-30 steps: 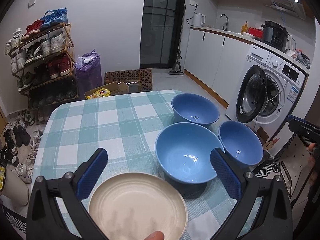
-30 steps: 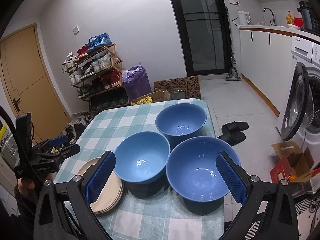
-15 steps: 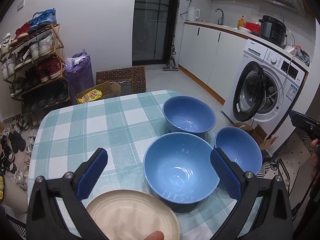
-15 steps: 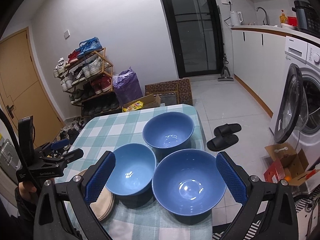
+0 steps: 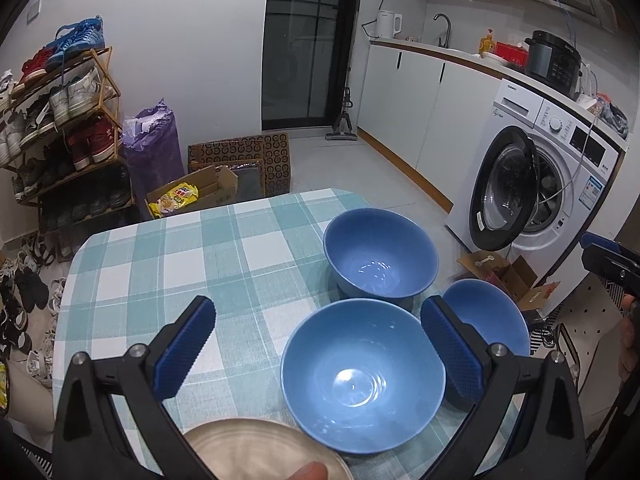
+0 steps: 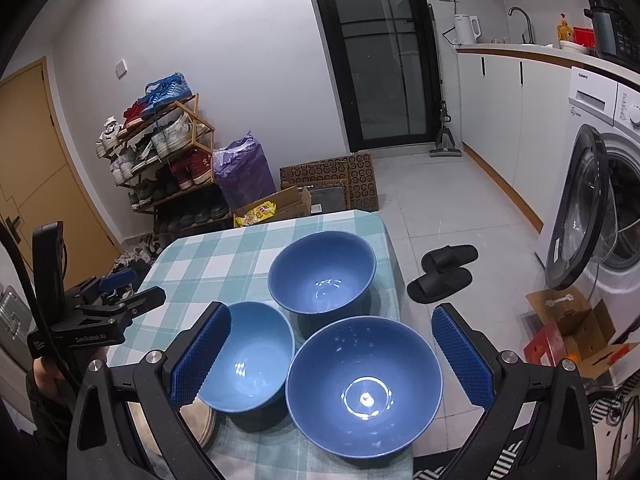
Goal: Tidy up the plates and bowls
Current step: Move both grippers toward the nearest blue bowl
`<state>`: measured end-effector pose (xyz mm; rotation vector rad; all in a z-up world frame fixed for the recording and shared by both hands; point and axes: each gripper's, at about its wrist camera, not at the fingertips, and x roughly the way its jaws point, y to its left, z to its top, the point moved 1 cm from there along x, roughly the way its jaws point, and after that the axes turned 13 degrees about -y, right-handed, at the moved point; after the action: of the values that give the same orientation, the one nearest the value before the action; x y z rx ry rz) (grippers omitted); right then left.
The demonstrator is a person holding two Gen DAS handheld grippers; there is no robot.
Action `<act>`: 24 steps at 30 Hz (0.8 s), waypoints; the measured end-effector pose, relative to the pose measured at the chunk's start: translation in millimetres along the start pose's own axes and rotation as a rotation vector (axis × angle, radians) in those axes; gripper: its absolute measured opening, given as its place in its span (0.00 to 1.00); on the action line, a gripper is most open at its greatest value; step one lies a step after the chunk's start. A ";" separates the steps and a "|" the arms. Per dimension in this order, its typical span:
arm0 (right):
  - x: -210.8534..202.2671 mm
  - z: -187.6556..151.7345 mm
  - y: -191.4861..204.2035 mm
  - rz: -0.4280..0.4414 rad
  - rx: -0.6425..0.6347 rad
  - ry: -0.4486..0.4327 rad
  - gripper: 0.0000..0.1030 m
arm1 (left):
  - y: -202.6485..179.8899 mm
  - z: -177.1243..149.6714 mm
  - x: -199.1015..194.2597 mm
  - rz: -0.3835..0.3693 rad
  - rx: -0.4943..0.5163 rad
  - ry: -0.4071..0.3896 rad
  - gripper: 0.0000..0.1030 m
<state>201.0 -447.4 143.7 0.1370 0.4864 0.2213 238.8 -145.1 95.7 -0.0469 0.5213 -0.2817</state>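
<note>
Three blue bowls stand on the checked tablecloth [image 5: 168,264]. In the left wrist view the middle bowl [image 5: 362,376] is nearest, the far bowl [image 5: 380,256] is behind it and the right bowl [image 5: 486,320] is partly hidden by a finger. A stack of beige plates [image 5: 256,454] lies at the bottom edge. My left gripper [image 5: 316,350] is open and empty above the table. In the right wrist view the near bowl [image 6: 364,384], the left bowl [image 6: 248,360] and the far bowl [image 6: 322,276] show, with the plates [image 6: 200,424] mostly hidden. My right gripper [image 6: 332,354] is open and empty.
A shoe rack [image 5: 60,128] and cardboard boxes [image 5: 208,192] stand beyond the table. A washing machine [image 5: 540,184] with its door open is to the right. Black slippers [image 6: 442,274] lie on the floor.
Both grippers have drawn back and risen. The bowls and plates have slid lower in both views, and the plates are now mostly out of frame.
</note>
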 end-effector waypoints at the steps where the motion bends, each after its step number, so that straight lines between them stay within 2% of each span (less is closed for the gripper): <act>1: 2.6 1.8 -0.3 0.006 -0.004 0.003 0.99 | -0.1 1.4 2.6 -0.001 0.001 0.001 1.00; 12: 35.7 14.7 -6.0 0.005 -0.017 0.025 0.99 | -3.1 16.2 31.5 -0.004 0.012 0.022 1.00; 24: 75.1 19.2 -10.5 0.008 -0.014 0.053 0.99 | -7.1 15.5 62.3 -0.006 0.019 0.055 1.00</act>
<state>276.6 -440.8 125.0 0.1202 0.5366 0.2367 296.4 -169.7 79.8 -0.0217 0.5735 -0.2941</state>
